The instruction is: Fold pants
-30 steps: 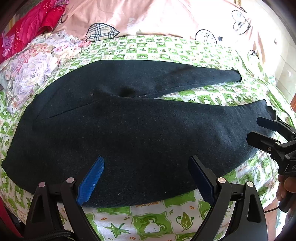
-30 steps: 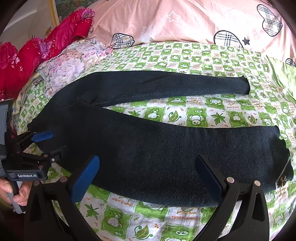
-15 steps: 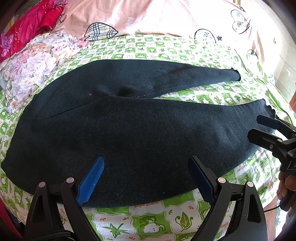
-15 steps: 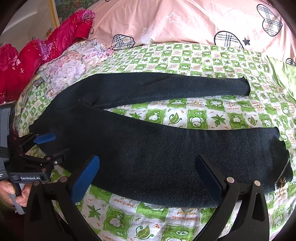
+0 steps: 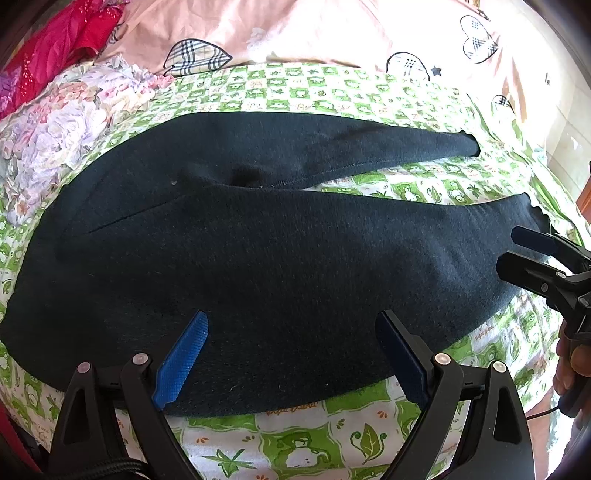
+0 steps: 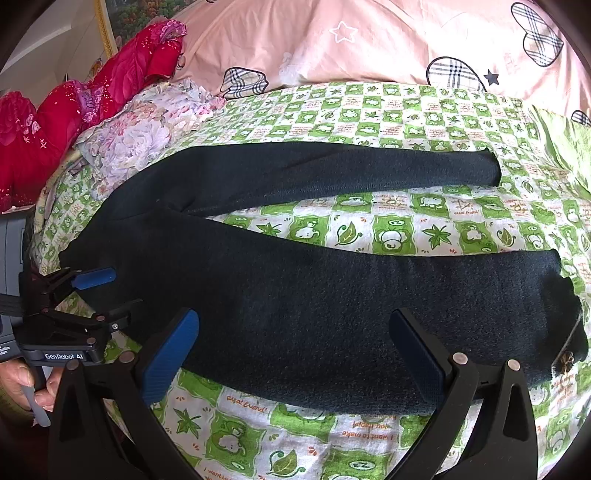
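Hand-held gripper spread, green-checked bedsheet, pink quilt

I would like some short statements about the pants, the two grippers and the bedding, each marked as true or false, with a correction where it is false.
1. The dark pants lie spread flat with the two legs apart. True.
2. The left gripper is shut on the fabric. False: its jaws stand wide open over the near leg and hold nothing.
3. The right gripper is open. True.
4. The pants rest on a plain white sheet. False: the sheet is checked green and white, with leaves and animals.
5. A pink quilt with plaid hearts lies beyond the pants. True.
6. The pants are already folded in half. False: no fold is made yet.
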The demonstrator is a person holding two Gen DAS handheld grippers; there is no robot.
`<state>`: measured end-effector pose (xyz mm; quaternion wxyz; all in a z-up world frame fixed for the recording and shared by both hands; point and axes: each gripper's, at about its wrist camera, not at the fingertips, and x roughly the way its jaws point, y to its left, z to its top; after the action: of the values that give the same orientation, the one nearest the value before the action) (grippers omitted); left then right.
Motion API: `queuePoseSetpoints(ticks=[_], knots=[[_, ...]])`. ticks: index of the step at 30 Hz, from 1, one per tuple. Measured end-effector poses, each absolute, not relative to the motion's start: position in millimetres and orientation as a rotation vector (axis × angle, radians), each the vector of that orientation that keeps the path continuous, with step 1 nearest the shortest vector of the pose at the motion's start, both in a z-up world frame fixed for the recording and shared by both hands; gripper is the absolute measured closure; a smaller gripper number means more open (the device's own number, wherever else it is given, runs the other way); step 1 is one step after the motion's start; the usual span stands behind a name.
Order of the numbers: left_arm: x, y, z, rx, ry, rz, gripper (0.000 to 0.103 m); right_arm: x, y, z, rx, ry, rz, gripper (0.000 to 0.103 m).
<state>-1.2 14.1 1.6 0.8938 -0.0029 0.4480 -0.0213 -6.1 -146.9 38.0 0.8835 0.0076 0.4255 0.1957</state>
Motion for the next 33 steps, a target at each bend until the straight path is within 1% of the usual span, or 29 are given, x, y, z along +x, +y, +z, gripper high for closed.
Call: queuePoseSetpoints(ticks=[9,19,26,33], knots=[[7.8,15.7,4.3,-0.001,0.934,-0.059,0.01,4.1,-153.2,42.6,0.094,0.937,0.423,0.0],[31.7,13.7,14.9,0.023,0.938,-0.09,0.01,29.4,-174.4,47.9,0.164,0.891,0.432,0.0],[72.8,15.0,35.1,0.075,0.916,-0.144,0.01,70.4,-210.7,64.3,0.192,0.885,0.376,0.0],[130.4,19.6,48.9,0.107,0.92,-0.164,0.01,124.5,-250.3,78.4,0.222,0.875,0.314,0.0]])
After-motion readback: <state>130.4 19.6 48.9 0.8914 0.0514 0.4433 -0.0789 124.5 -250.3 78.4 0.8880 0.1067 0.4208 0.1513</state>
